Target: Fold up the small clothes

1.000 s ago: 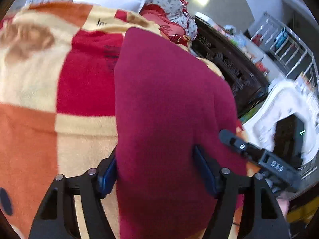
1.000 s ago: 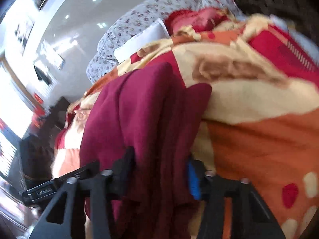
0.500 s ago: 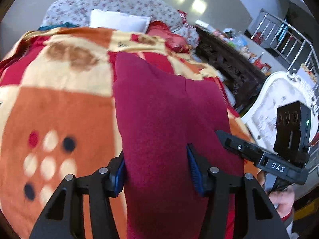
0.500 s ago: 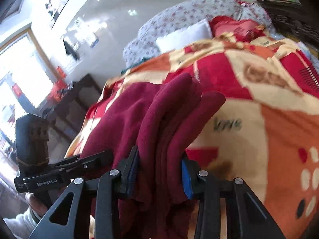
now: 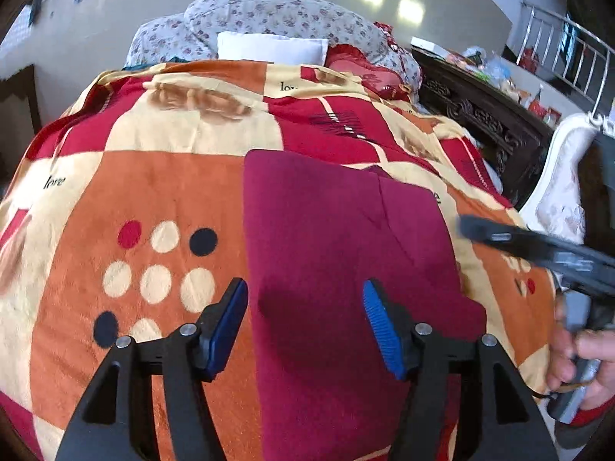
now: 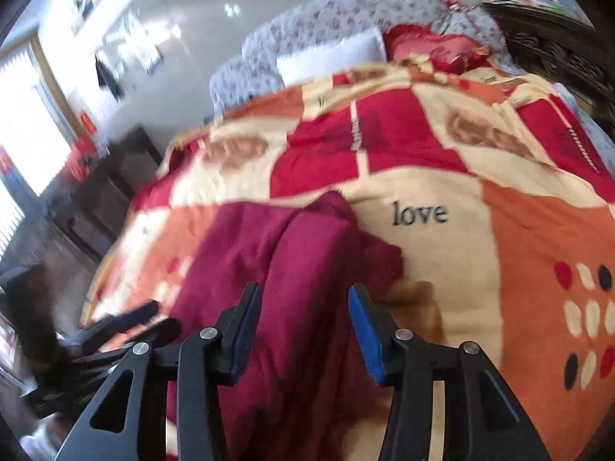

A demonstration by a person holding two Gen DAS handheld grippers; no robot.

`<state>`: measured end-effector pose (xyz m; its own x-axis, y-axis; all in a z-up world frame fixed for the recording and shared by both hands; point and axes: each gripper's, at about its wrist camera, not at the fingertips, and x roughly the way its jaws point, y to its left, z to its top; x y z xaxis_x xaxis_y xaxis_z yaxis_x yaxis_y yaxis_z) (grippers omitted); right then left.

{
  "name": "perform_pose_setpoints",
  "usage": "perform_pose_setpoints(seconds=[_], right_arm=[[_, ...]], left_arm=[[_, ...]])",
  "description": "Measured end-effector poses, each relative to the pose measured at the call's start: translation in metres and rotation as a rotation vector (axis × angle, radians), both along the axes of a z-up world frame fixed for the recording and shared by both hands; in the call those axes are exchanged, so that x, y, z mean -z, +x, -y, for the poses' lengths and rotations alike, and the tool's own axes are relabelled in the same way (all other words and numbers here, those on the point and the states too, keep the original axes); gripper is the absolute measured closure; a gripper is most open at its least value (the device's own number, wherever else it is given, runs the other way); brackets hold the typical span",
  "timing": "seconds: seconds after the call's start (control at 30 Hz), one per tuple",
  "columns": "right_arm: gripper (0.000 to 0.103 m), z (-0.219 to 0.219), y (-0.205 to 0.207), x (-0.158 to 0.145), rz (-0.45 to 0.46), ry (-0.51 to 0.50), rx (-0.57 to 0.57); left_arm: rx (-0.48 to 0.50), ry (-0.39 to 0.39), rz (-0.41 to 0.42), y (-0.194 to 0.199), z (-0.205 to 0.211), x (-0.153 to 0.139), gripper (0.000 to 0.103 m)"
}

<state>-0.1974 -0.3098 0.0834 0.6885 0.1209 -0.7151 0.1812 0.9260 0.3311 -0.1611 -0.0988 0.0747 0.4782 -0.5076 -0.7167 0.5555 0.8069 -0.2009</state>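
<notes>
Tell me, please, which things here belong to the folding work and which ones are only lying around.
For the job:
- maroon garment, lying on the blanket
- left gripper, jaws apart over it
- right gripper, jaws apart over it

Only lying about:
- patterned blanket
- white pillow
- floral bedding
- dark carved furniture

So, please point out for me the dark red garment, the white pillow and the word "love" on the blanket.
dark red garment (image 5: 326, 238): left wrist view, middle of its flat top layer.
white pillow (image 5: 269, 48): left wrist view, centre of its front face.
word "love" (image 6: 419, 214): right wrist view, middle letters, on a cream patch.
</notes>
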Motion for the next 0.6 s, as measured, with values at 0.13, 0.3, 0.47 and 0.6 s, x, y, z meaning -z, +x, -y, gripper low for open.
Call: perform_pose_setpoints(seconds=[0.13, 0.3, 0.47, 0.6], right_arm=[[0.093, -0.007, 0.024, 0.017, -0.021, -0.049, -0.027], [0.094, -0.012, 0.035, 0.008, -0.003, -0.226, -0.062], [0.091, -0.003, 0.037, 0.031, -0.062, -0.185, -0.054], [0.084, -0.008, 0.012, 0.004, -0.024, -0.178, -0.025]], left_arm=[[0.001, 0.028, -0.008, 0.000, 0.009, 0.009, 0.039], [0.002, 0.021, 0.013, -0.004, 0.020, 0.015, 0.026], [-0.019, 0.024, -0.018, -0.001, 0.021, 0.030, 0.025], [-0.028, 0.006, -0.048, 0.000, 0.013, 0.029, 0.025]])
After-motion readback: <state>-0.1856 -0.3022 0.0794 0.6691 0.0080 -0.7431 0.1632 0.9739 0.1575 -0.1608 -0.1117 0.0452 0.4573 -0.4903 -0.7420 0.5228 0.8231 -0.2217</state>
